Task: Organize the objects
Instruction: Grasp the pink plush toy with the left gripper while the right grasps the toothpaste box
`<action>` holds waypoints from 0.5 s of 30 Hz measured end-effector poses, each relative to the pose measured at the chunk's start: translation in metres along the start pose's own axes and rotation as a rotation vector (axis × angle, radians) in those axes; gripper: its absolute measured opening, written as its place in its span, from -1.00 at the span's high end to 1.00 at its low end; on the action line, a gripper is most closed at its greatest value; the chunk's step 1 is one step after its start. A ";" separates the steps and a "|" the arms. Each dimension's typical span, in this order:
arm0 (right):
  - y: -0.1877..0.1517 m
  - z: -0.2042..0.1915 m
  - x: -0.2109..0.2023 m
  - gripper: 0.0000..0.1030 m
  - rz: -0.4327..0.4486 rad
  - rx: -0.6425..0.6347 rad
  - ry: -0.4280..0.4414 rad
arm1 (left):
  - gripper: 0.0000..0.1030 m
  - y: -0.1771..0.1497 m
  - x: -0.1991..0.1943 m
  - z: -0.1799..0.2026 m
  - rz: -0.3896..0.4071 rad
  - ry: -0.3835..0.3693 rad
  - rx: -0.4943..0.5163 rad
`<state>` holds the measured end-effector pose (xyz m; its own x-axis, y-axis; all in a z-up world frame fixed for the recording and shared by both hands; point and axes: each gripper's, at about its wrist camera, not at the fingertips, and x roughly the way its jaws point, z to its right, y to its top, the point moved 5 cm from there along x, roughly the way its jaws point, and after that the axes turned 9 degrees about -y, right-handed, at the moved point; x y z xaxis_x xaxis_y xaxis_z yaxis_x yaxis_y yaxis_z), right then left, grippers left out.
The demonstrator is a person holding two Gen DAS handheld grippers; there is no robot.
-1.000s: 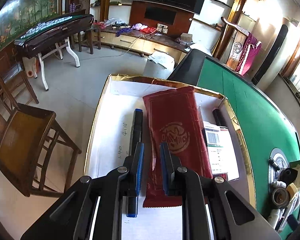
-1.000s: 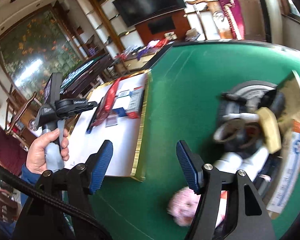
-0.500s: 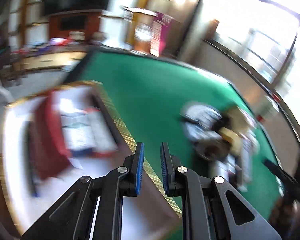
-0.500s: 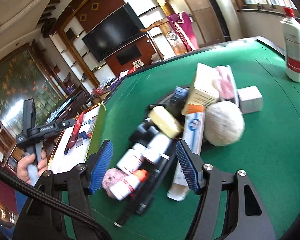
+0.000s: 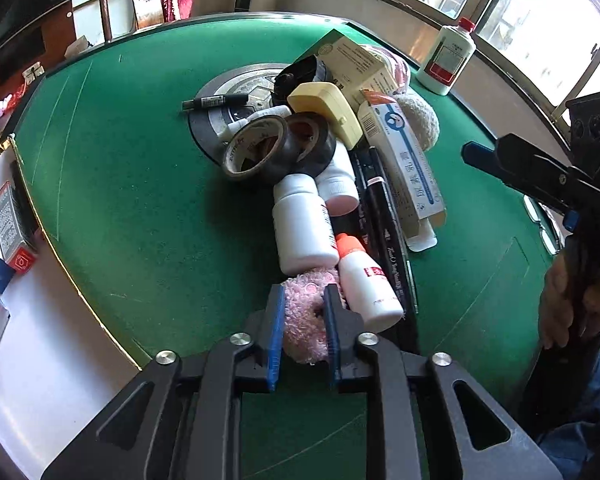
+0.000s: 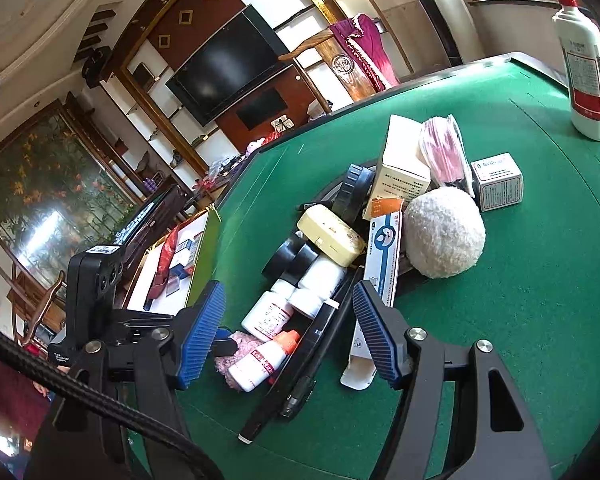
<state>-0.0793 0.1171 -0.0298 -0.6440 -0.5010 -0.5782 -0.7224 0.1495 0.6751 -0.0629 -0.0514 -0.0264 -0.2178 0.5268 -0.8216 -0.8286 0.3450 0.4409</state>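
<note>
A pile of small items lies on the green table (image 5: 140, 200). At its near end is a pink fluffy scrunchie (image 5: 302, 320). My left gripper (image 5: 303, 292) points steeply down over the scrunchie. Its jaws are opening, and the scrunchie sits between the blue pads, which straddle it. Touching the scrunchie are a small white bottle with an orange cap (image 5: 364, 280) and a white pill bottle (image 5: 304, 224). My right gripper (image 6: 288, 286) hangs open over the pile's near side with nothing between its fingers. A white tray with a gold rim (image 5: 40, 340) holding boxes lies at the left.
The pile also holds tape rolls (image 5: 256, 148), a yellow case (image 5: 328, 108), a long carton (image 5: 408, 168), black pens (image 5: 384, 216) and a white fluffy ball (image 6: 444, 232). A tall white bottle (image 5: 446, 60) stands at the table's far edge. A hand (image 5: 568, 304) holds the right gripper.
My left gripper swung from above the white tray across to the pile, came down around the pink scrunchie, and its jaws parted a little. The right gripper reached the pile, then stayed still.
</note>
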 end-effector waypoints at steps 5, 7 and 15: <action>0.000 0.003 0.001 -0.29 0.007 0.008 -0.016 | 0.42 -0.004 0.007 0.010 -0.008 0.009 0.019; 0.000 0.005 0.001 -0.29 0.009 0.012 -0.025 | 0.37 -0.001 0.011 0.011 -0.010 0.016 0.018; -0.002 0.013 0.006 -0.29 0.001 -0.039 -0.167 | 0.36 -0.006 0.038 0.026 -0.022 0.178 0.089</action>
<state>-0.0850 0.1243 -0.0408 -0.6795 -0.3520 -0.6436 -0.7138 0.1147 0.6909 -0.0530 -0.0137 -0.0507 -0.2946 0.3758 -0.8786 -0.7872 0.4259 0.4461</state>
